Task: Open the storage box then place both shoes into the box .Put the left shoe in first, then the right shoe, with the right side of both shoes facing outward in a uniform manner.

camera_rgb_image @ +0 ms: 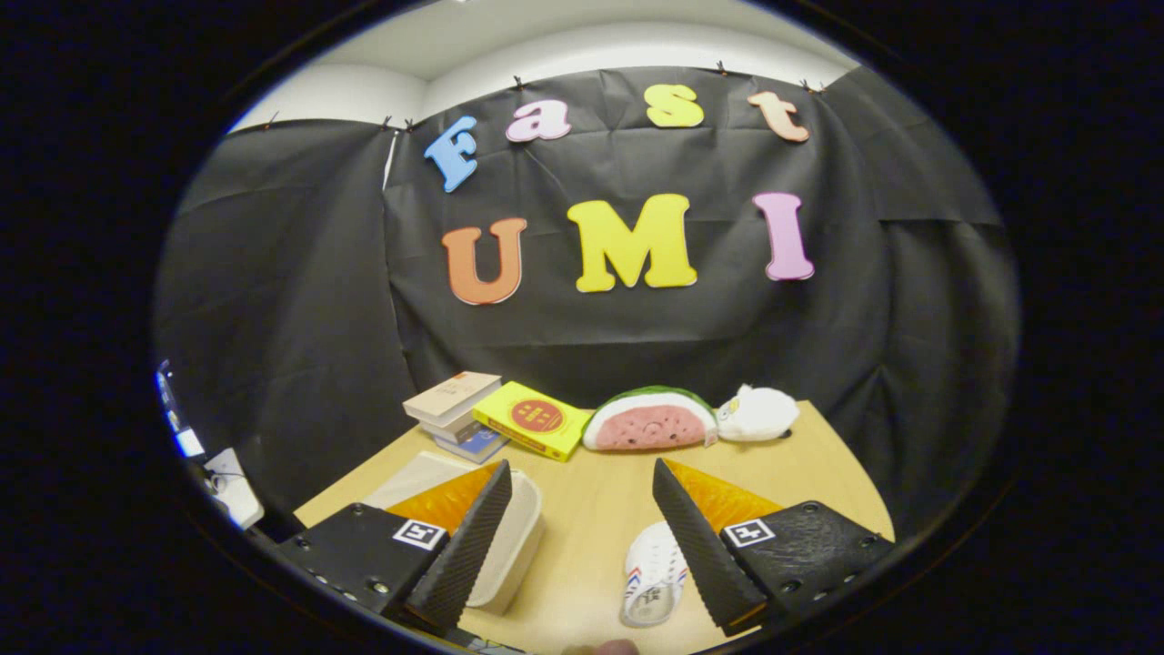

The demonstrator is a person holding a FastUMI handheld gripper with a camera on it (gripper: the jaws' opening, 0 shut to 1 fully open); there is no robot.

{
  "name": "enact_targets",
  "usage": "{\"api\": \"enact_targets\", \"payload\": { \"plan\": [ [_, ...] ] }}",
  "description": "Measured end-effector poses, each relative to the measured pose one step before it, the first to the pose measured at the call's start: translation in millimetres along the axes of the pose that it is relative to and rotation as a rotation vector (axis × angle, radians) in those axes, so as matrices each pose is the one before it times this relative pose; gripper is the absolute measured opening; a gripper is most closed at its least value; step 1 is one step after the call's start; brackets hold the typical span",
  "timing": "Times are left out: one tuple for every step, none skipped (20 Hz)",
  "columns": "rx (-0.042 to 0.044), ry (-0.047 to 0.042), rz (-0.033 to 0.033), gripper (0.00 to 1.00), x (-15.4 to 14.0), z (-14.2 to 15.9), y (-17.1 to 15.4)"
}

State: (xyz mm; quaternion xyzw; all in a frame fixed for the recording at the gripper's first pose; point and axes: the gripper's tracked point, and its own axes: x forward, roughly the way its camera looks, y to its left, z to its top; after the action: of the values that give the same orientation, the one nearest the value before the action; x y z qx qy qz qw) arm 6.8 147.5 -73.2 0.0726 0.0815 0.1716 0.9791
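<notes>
One shoe (655, 575) lies on the bench (600, 518) at about five o'clock between our wide-open, empty tool's (582, 537) fingers, the storage box (509, 537) at seven o'clock looks lidded, so we judge nothing done yet.

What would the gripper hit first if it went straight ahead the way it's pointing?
Probably the watermelon plush; depth is unclear. The open gripper has only bare table between its fingers, the shoe by one.
</notes>
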Motion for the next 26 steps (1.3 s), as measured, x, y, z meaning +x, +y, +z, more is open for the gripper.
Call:
{"api": "enact_targets", "payload": {
  "plan": [
    [0.01607,0.01789,0.02108,0.95,4.57,-7.68,6.15],
    [0.02023,0.02268,0.02579,0.95,5.37,-10.20,8.52],
    [0.01185,0.02986,0.03118,0.95,6.77,-11.57,8.93],
    [0.00739,0.03094,0.02688,0.96,5.96,-11.68,7.68],
    [0.00763,0.02695,0.02549,0.96,6.37,-10.58,6.53],
    [0.01624,0.02969,0.02494,0.96,6.68,-11.64,5.56],
    [0.01991,0.03485,0.02202,0.96,7.96,-12.72,4.21],
    [0.01500,0.03831,0.01440,0.96,7.17,-11.91,1.71],
    [0.01519,0.03323,0.00963,0.96,7.69,-12.74,0.59],
    [0.02244,0.02416,0.01216,0.96,7.73,-9.36,-0.34],
    [0.02906,0.02153,0.01252,0.96,6.70,-7.51,-0.51],
    [0.02953,0.02224,0.01282,0.96,6.94,-6.94,0.28],
    [0.02093,0.01960,0.02053,0.96,6.01,-4.94,1.65],
    [0.02101,0.01451,0.02353,0.96,5.03,-5.00,4.09],
    [0.02888,0.01315,0.01941,0.96,4.54,-3.45,1.66],
    [0.03007,0.00916,0.01337,0.96,3.35,-2.58,-0.60],
    [0.03041,0.00840,0.00817,0.96,2.58,-0.67,-1.89],
    [0.02323,0.00871,0.00631,0.96,2.38,-1.58,-1.80],
    [0.01747,0.01075,0.00405,0.96,3.22,0.43,-3.38],
    [0.02045,0.01071,0.00139,0.96,3.94,0.46,-3.76],
    [0.02825,0.01058,0.01275,0.96,2.39,-2.30,-0.59],
    [0.03323,0.01532,0.01363,0.96,3.63,-1.05,0.09],
    [0.03769,0.01938,0.01613,0.96,3.79,-2.60,0.17],
    [0.03013,0.00912,0.01919,0.96,3.21,0.13,1.21],
    [0.02149,0.00492,0.00953,0.96,2.62,-0.01,-0.04],
    [0.01311,0.00477,0.00982,0.96,1.98,0.07,1.21]
  ]
}}
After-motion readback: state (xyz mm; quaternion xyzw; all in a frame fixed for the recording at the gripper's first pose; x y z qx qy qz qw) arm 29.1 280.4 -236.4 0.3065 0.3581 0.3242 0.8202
